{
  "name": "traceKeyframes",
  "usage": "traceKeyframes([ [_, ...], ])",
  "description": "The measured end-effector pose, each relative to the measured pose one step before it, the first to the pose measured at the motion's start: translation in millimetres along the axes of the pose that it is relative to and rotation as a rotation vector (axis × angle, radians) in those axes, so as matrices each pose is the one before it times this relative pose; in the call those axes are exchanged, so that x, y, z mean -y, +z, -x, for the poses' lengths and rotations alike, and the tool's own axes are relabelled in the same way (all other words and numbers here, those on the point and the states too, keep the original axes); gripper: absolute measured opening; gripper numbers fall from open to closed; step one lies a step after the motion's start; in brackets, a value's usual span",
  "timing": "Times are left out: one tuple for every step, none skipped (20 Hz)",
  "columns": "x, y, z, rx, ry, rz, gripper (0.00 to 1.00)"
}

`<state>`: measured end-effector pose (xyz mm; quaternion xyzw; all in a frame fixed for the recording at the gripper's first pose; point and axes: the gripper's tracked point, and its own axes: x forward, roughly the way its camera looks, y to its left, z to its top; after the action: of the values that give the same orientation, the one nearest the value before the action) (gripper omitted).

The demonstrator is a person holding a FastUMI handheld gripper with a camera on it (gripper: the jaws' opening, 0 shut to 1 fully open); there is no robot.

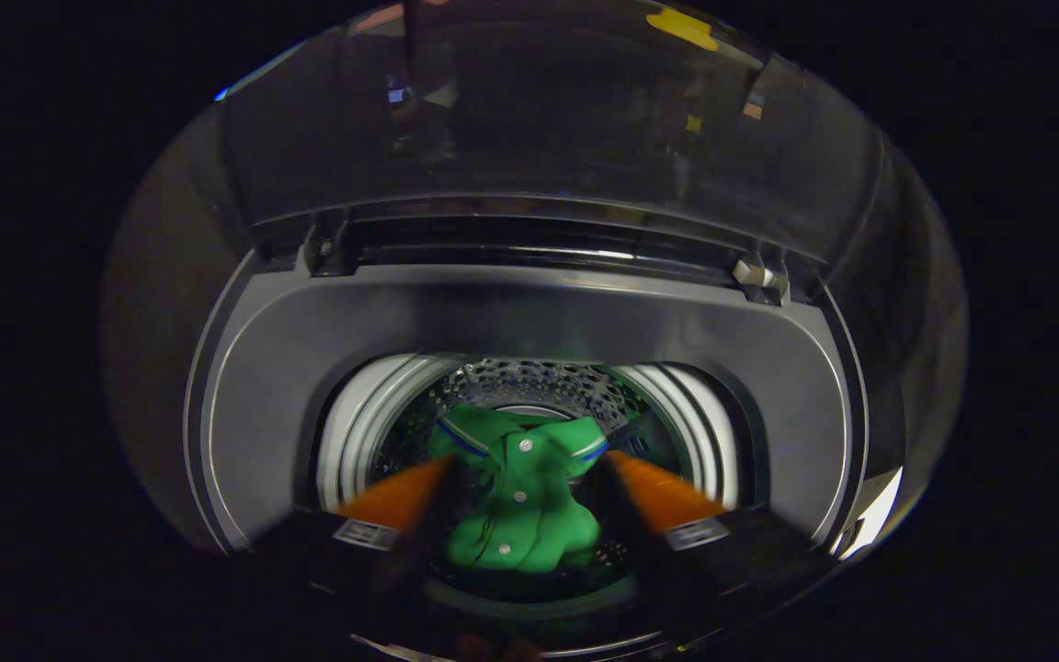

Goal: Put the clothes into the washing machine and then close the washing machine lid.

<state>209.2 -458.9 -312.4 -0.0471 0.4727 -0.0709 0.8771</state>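
A green buttoned shirt (522, 519) with a blue-striped collar lies crumpled in the perforated steel drum (543, 379) of a top-loading washing machine (263, 368). My gripper (529, 458) hangs over the drum opening and looks down into it. Its fingers are spread wide, one on either side of the shirt, and neither presses on the cloth. The shirt sits below and between them. The machine's dark glass lid (539, 119) stands raised behind the opening, beyond the fingers.
A grey plastic top panel (529, 313) rings the drum opening. A white hinge block (757, 272) sits at the lid's right corner, and a dark one (323, 248) at its left. The white inner ring (355, 432) lines the drum mouth.
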Motion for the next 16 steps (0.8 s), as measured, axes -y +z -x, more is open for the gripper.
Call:
traceKeyframes([
  [4.15,0.33,-4.74,0.00131,-0.00573,-0.00970,0.99],
  [0.85,2.88,4.56,0.00860,-0.00214,-0.01338,1.00],
  [1.37,4.90,4.00,0.01614,-0.00203,-0.01286,1.00],
  [-0.46,4.88,4.24,0.01372,0.00502,-0.01079,1.00],
  [1.21,3.31,4.46,0.00704,0.00191,-0.00306,1.00],
  [-1.36,4.92,5.99,0.01276,0.01039,0.00103,1.00],
  [-0.92,6.23,6.55,0.01406,0.00427,-0.00168,1.00],
  [-1.63,6.09,8.77,0.01211,0.00565,-0.00244,1.00],
  [-2.83,11.49,9.67,0.03163,0.00739,-0.00236,1.00],
  [-2.81,13.07,6.81,0.03249,0.00653,-0.00654,1.00],
  [-0.63,11.46,13.05,0.03238,-0.00107,-0.00306,1.00],
  [-1.84,16.38,13.43,0.02802,-0.00173,-0.00342,1.00],
  [-0.29,16.77,11.35,0.03186,0.00048,-0.00492,1.00],
  [-0.95,18.36,9.90,0.03207,0.00578,-0.00656,1.00],
  [-0.33,18.92,8.74,0.03392,-0.00112,-0.00245,1.00],
  [1.00,20.33,9.06,0.03065,-0.00130,-0.00102,1.00],
])
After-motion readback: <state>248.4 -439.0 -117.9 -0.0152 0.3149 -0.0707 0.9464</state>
